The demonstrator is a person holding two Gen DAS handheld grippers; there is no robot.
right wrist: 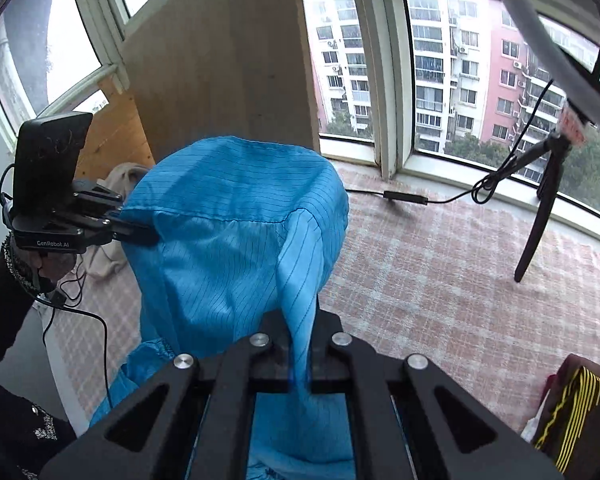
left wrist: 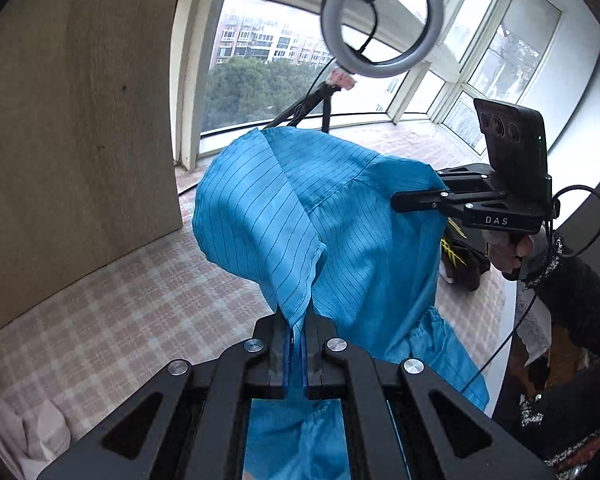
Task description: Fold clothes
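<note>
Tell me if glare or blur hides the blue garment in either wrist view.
Left wrist view: windows blown out white, blue garment evenly lit and sharp, window frames bowed by fisheye. Right wrist view: garment sharp, no glare; dark corner vignetting.

Soft daylight, strong fisheye bend

Overcast daylight comes through the windows (left wrist: 284, 60) at 12 o'clock in both views; the sky panes (right wrist: 76, 36) at 10 o'clock in the right wrist view are blown out to white, as are those from 1 to 2 o'clock in the left. The ring lamp (left wrist: 382, 18) at 12 o'clock looks unlit. The blue garment (left wrist: 312, 216) is evenly lit, with gentle shading in its folds. The black gripper arms at 6 o'clock sit dark. Window frames bow sharply toward the edges, and black vignette fills the corners. Focus is fairly crisp at centre, softer at the rims.
</note>
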